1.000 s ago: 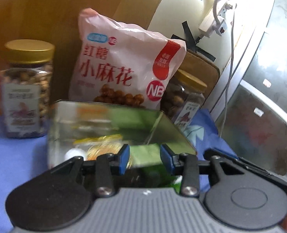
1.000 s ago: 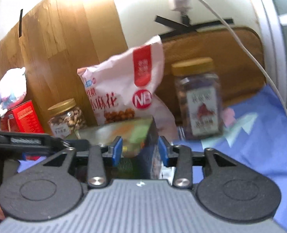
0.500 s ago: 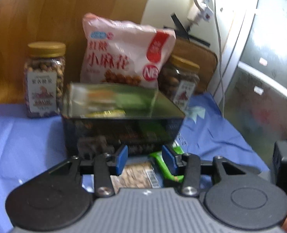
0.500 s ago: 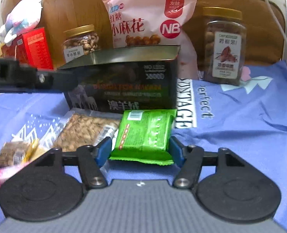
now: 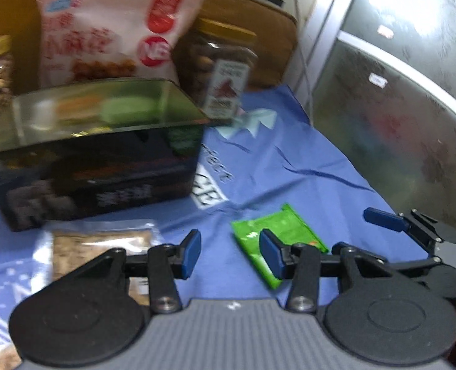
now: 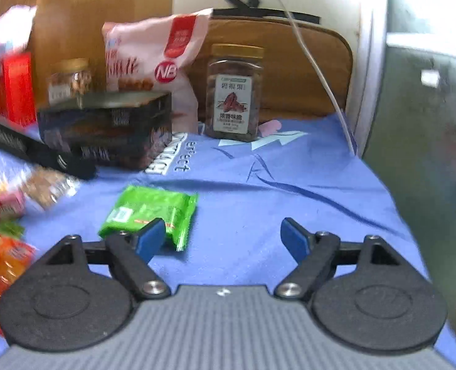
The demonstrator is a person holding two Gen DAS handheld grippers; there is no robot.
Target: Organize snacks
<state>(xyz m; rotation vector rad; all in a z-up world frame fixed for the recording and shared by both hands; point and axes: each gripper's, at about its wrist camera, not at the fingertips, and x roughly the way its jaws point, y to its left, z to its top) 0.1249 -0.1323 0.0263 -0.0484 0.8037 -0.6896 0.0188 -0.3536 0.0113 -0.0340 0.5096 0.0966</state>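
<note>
A dark open tin box (image 5: 92, 166) (image 6: 111, 129) with snacks inside stands on the blue cloth (image 6: 274, 185). A green snack packet (image 6: 149, 212) (image 5: 274, 237) lies flat on the cloth in front of it. A clear packet of nuts (image 5: 101, 246) lies left of it. My left gripper (image 5: 230, 254) is open and empty, low over the cloth between the nut packet and the green packet. My right gripper (image 6: 223, 240) is open wide and empty, its left finger just in front of the green packet. The right gripper also shows at the right in the left wrist view (image 5: 413, 231).
A pink snack bag (image 6: 154, 55), a dark nut jar (image 6: 234, 92) and a smaller jar (image 6: 71, 80) stand against the wooden back. A red box (image 6: 12, 89) is at the left. Orange and pink packets (image 6: 3, 246) lie at the left. A white cable (image 6: 314, 61) hangs at right.
Both grippers drew back and away from the tin. The right gripper opened wider and let the green packet lie on the cloth. The left gripper moved right toward that packet.
</note>
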